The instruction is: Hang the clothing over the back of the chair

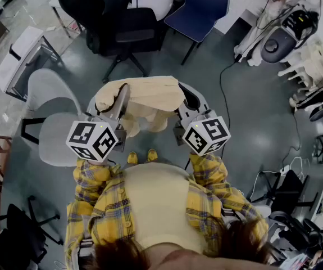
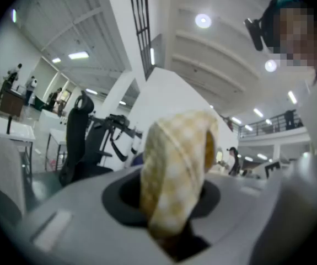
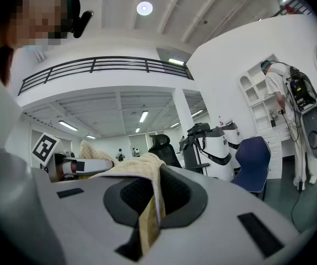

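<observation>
Pinching a thick, bunched fold of the cream checked clothing (image 2: 177, 164) in the left gripper (image 2: 172, 225), jaws held apart only by the wad of cloth between them. Nipping a thin edge of the same garment in the right gripper (image 3: 147, 225), jaws pressed almost together on it, with the fabric laid back over the top of that gripper and running off to the left.

Seen from the head view: holding both grippers level and side by side out in front of the body, marker cubes nearest, jaws pointing to the far side. Carrying the clothing slung between the two sets of jaws, spread across the gap and sagging in loose folds in the middle, up in the air above the grey floor (image 1: 245, 94) and resting on no chair. Just beyond a pair of yellow shoes (image 1: 142, 157), with yellow plaid sleeves (image 1: 94, 184) reaching forward to the grippers.

Standing just right of a grey chair (image 1: 49, 111), apart from the cloth. Facing a black office chair (image 1: 122, 30) farther off, with a blue chair (image 1: 199, 4) to its right, both well apart from the clothing.
</observation>
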The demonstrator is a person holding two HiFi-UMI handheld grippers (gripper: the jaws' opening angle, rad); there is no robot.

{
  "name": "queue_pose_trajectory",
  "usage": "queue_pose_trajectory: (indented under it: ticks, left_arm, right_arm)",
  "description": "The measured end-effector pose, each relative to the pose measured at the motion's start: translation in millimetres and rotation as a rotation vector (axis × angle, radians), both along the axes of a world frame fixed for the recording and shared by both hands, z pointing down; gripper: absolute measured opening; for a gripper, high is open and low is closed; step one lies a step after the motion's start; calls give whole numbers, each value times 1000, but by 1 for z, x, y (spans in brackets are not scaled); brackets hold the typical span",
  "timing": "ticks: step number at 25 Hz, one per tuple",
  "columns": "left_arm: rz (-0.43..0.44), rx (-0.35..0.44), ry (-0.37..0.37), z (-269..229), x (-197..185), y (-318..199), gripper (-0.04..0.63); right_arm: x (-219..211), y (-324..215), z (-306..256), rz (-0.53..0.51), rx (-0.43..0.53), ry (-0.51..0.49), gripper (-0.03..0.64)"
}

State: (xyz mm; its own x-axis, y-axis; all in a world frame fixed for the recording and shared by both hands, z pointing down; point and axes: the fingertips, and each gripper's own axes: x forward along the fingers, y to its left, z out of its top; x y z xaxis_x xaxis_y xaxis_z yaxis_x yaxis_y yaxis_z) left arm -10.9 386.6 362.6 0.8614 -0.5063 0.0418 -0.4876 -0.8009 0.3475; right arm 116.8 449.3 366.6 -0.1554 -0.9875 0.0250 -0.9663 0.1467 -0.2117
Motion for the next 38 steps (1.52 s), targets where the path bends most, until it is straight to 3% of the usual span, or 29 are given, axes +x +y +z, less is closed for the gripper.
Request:
queue_pose_trajectory:
  ticks: [6, 19, 28, 38]
  left_arm:
    - [-42, 52, -70, 5, 6, 0, 115]
    - [-156, 66, -197, 27, 27, -22, 106]
    - [-190, 71, -178, 21, 33, -51, 91]
    - [-177, 84, -152, 11, 40, -115, 86]
  right_arm:
    - [5, -2, 3, -18, -15, 11, 26]
    - [23, -31, 26, -85, -91, 57, 28]
    - [27, -63, 19, -128, -65, 67, 28]
    - [31, -130, -1, -130, -17, 64, 28]
